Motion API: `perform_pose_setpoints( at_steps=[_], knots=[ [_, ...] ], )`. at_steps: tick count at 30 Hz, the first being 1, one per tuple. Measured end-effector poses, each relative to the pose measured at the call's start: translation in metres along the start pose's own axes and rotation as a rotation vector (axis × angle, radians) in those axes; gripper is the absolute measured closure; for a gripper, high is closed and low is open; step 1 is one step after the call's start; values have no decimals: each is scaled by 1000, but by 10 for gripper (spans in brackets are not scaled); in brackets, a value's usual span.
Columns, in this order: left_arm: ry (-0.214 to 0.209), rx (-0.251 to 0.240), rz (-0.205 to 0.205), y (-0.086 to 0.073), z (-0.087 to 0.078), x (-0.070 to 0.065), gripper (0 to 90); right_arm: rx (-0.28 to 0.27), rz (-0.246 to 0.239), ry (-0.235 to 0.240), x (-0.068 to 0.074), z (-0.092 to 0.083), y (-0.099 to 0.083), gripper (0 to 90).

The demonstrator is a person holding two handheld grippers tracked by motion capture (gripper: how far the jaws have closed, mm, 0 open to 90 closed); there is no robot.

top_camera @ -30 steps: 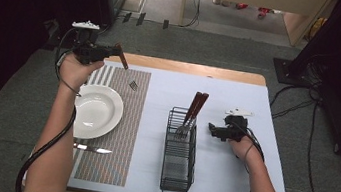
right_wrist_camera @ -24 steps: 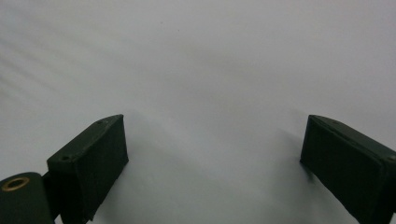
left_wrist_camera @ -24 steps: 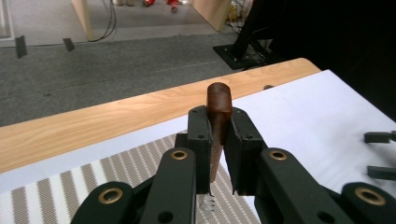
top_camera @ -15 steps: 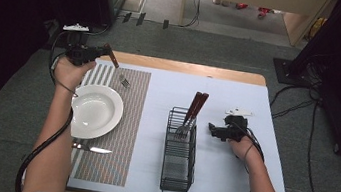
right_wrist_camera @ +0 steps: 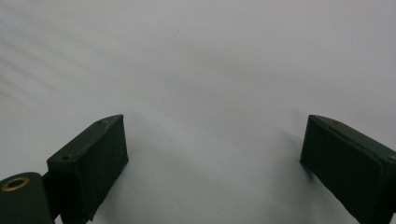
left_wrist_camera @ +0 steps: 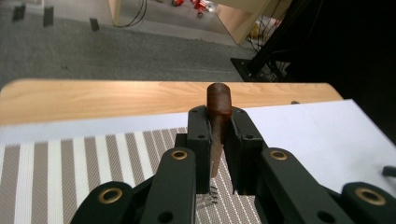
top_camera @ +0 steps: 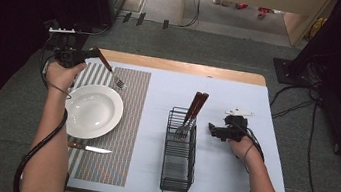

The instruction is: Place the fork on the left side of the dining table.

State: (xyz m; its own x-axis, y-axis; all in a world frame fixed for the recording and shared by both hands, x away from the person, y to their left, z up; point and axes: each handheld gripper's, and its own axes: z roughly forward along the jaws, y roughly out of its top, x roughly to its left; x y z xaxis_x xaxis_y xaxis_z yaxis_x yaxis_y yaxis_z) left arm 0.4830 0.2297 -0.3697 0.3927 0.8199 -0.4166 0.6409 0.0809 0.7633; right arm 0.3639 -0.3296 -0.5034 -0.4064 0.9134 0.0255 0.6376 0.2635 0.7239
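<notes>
Grey carpet and trailing cables surround the wooden table [top_camera: 182, 67], whose top is covered by a pale sheet with a striped placemat [top_camera: 127, 120] at the left of the high view. Your left gripper [left_wrist_camera: 219, 140] has its jaws pressed tight on the brown wooden handle of a fork [top_camera: 110, 71]; in the left gripper view the handle stands up between the pads and the tines hang low over the stripes. In the high view this fork sits in the upper left of the frame, just above the rim of the white plate [top_camera: 93, 111], tines pointing down and to the right, apparently not yet resting on the mat.

Your right gripper [top_camera: 215, 130] lies right of centre with its jaws spread wide and nothing between them (its own view looks along them at bare pale sheet).

Judging by the layout, you are setting a place. The plate is down on the placemat, and a knife [top_camera: 90, 149] lies just below it in the picture. Still to do: set this fork beside the plate and let go. Two more brown-handled utensils [top_camera: 195, 110] remain standing in the black wire caddy [top_camera: 179, 163] at centre frame, just left of your right gripper, so more pieces may still need laying out.
</notes>
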Motion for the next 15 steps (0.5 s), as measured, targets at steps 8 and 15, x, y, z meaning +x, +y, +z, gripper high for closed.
perform_pose_setpoints(
  at_steps=[8, 15],
  knots=[
    [-27, 20, -102, -11, -8, 33, 808, 0, 0, 0, 0, 0, 0, 66],
    [-18, 34, -102, -14, -10, 41, 793, 0, 0, 0, 0, 0, 0, 67]
  ],
)
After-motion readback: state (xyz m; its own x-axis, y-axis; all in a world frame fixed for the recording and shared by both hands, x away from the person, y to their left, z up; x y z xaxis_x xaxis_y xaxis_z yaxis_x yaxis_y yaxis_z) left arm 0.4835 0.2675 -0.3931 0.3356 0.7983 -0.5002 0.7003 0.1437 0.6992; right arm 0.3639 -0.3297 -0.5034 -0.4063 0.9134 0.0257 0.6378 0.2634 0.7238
